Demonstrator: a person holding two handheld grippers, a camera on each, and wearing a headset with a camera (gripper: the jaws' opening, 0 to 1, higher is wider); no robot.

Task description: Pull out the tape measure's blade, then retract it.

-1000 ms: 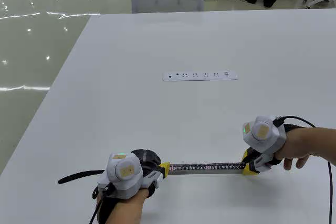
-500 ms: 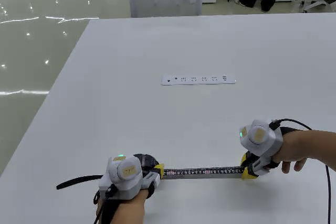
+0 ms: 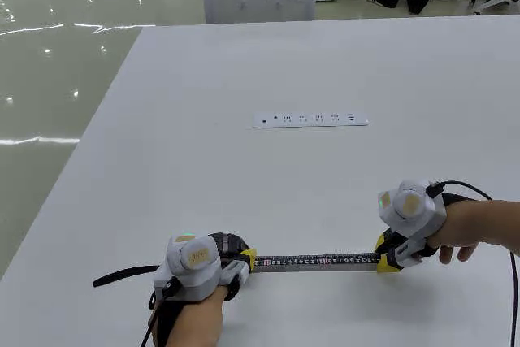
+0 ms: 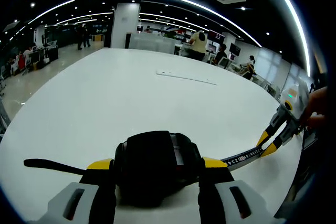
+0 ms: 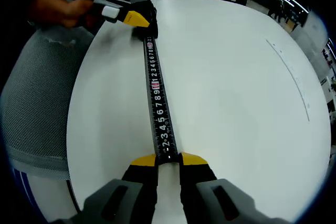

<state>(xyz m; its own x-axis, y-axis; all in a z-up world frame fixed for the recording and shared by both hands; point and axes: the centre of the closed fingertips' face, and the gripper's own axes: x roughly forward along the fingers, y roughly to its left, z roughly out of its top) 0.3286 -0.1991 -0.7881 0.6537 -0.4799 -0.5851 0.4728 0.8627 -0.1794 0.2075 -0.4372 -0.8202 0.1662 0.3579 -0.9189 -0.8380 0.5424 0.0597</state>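
Worktop (image 3: 325,62): white surface carrying the tape, lower head view.
Left hand-held gripper (image 4: 157,167): clenched round the case (image 3: 233,243), lower left, anchoring it against the pull.
Right hand-held gripper (image 5: 168,158): pinching the blade (image 5: 156,87) end, lower right.
Blade: extended, taut between both, low centre.

A wide white worktop (image 3: 284,62) carries everything. A white power strip (image 3: 310,119) lies flat near its middle, long side running left to right in the head view. Close to the near edge sits the black tape measure (image 3: 231,248), its numbered blade (image 3: 315,262) stretched rightward low along the surface. A black strap (image 3: 122,275) trails left from the case, flat on the worktop.
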